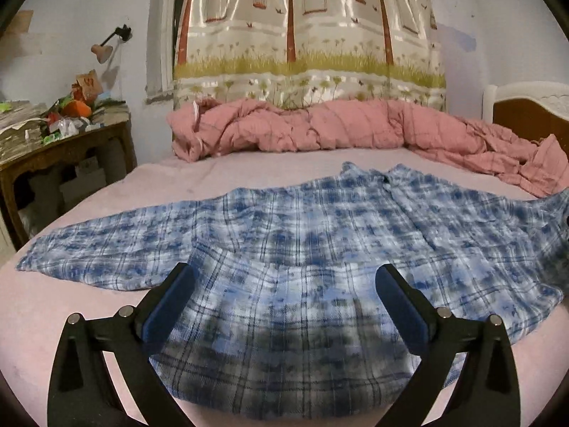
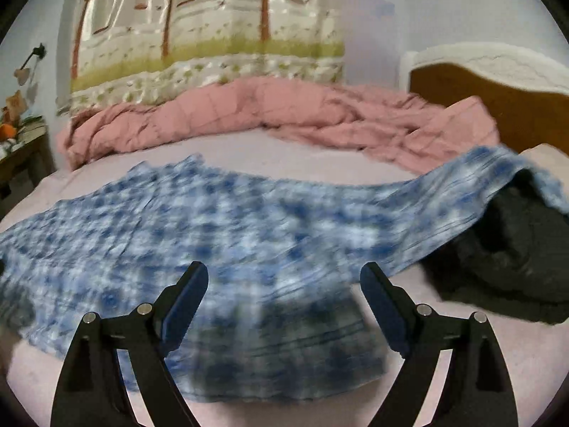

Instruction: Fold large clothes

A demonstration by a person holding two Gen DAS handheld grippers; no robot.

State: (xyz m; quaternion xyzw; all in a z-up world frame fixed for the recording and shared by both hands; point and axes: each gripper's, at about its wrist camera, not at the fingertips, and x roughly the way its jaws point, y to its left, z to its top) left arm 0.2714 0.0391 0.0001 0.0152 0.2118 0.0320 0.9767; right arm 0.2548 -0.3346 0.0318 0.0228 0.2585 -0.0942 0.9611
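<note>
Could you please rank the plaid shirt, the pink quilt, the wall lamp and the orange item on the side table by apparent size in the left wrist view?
1. Plaid shirt, though nearness to the camera inflates it.
2. Pink quilt, farther back, so the order is unsure.
3. Wall lamp and orange item: look alike.

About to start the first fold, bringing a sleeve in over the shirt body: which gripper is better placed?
Probably left. The left gripper hovers open over the blue plaid flannel shirt, its left sleeve lying flat on the pink bedsheet. The other sleeve drapes over a black garment; the right view is blurred.
</note>
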